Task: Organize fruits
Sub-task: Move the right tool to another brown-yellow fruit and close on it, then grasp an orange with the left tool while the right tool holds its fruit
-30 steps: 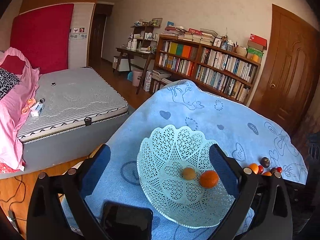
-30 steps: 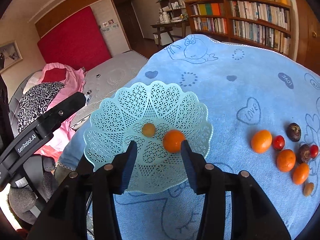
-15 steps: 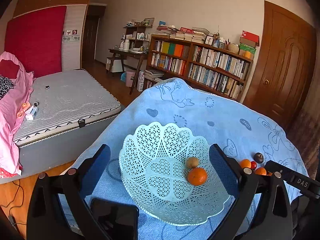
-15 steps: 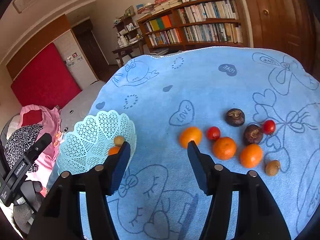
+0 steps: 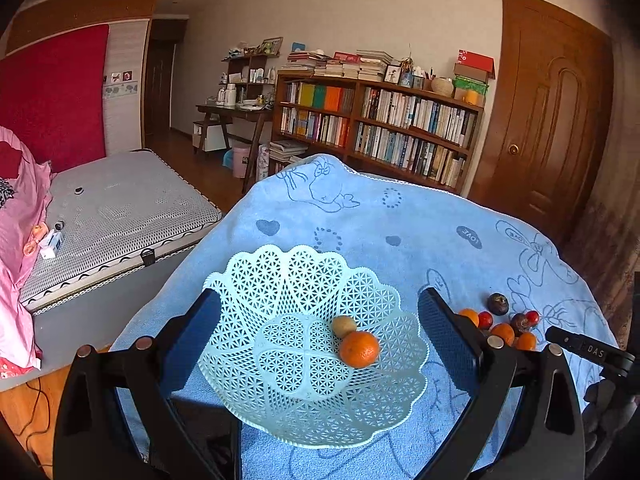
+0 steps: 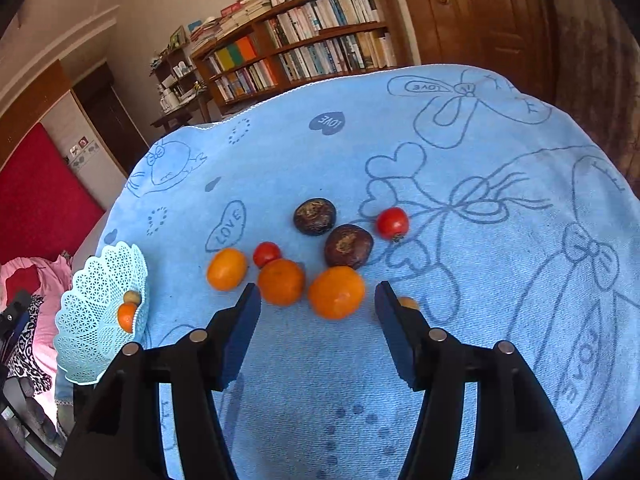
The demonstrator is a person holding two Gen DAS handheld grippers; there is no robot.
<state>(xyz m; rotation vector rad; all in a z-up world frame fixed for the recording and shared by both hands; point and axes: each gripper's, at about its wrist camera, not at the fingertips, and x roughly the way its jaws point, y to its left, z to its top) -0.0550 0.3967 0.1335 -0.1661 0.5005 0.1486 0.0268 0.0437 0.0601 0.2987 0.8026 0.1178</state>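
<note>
We saw an orange (image 6: 336, 292) lying on the blue cloth (image 6: 500, 280) of the tabletop, just ahead of our right claw (image 6: 318, 300), whose jaws gaped wide and empty. At nine o'clock sat the basket (image 6: 86, 344) (two fruits inside). Our left claw (image 5: 318, 320), equally wide, straddled it, holding nothing.

**A bedroom behind the table**

A blue towel (image 5: 400, 216) printed with hearts and bows covers the tabletop. Beyond its far edge stands a wooden bookshelf (image 5: 376, 128) packed with books, boxes stacked on its top. A brown door (image 5: 548, 120) is at its right. A desk (image 5: 232, 114) stands left of the shelf. A bare mattress (image 5: 120, 208) lies at left, with pink bedding (image 5: 20, 240) and a red wall panel (image 5: 52, 96).
</note>
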